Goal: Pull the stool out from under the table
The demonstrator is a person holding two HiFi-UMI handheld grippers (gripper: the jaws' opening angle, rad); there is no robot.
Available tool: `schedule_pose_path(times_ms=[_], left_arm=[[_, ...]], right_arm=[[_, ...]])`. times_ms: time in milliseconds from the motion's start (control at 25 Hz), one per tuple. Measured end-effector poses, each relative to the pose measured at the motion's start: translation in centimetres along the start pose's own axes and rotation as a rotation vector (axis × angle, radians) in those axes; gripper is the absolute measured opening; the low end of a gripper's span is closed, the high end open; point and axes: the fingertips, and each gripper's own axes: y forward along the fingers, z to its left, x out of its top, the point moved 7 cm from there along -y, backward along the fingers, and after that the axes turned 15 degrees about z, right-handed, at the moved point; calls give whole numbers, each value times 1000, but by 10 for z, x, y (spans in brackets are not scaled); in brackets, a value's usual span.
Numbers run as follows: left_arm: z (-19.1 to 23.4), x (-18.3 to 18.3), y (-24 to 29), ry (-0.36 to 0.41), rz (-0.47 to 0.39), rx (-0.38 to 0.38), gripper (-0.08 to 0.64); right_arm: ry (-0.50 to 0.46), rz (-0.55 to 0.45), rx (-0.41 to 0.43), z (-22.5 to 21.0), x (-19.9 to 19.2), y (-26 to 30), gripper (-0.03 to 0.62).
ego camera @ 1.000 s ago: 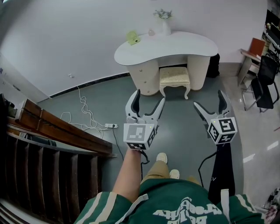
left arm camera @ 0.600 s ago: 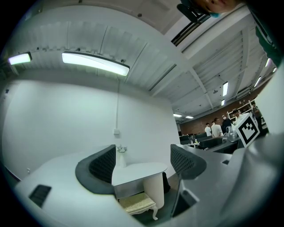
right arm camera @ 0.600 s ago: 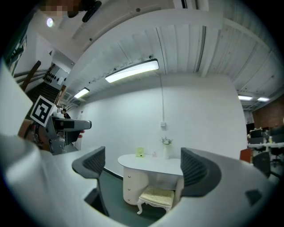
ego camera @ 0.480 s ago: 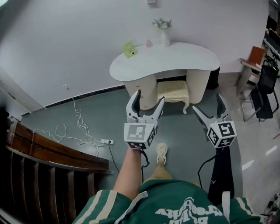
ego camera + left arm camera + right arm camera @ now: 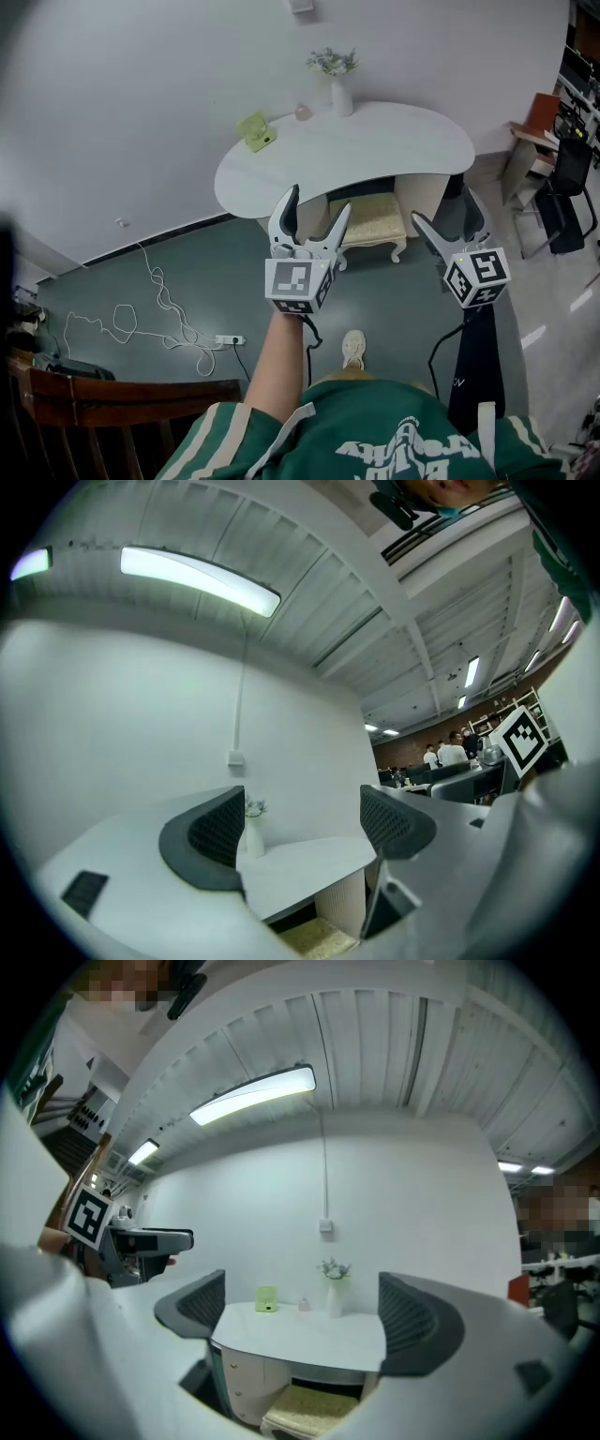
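Under the white kidney-shaped table [image 5: 375, 141], the cream cushioned stool with white legs [image 5: 375, 216] sits tucked in, at 12 o'clock from the person. Near the tabletop's far edge, a slim white vase [image 5: 342, 94] holds a pale flower sprig [image 5: 333, 62]. The left gripper [image 5: 316, 202] and right gripper [image 5: 446, 211] hover at 11 and 1 o'clock, jaws wide apart, empty, touching nothing.
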Motion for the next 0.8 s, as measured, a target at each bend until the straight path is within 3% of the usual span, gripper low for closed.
schedule_pose_path(times_ms=[360, 800], left_arm=[[74, -10, 119, -28, 22, -53, 392], [127, -41, 216, -13, 64, -120, 390]], right_arm=[[17, 48, -55, -33, 10, 118, 520], [44, 114, -101, -62, -3, 217, 517]])
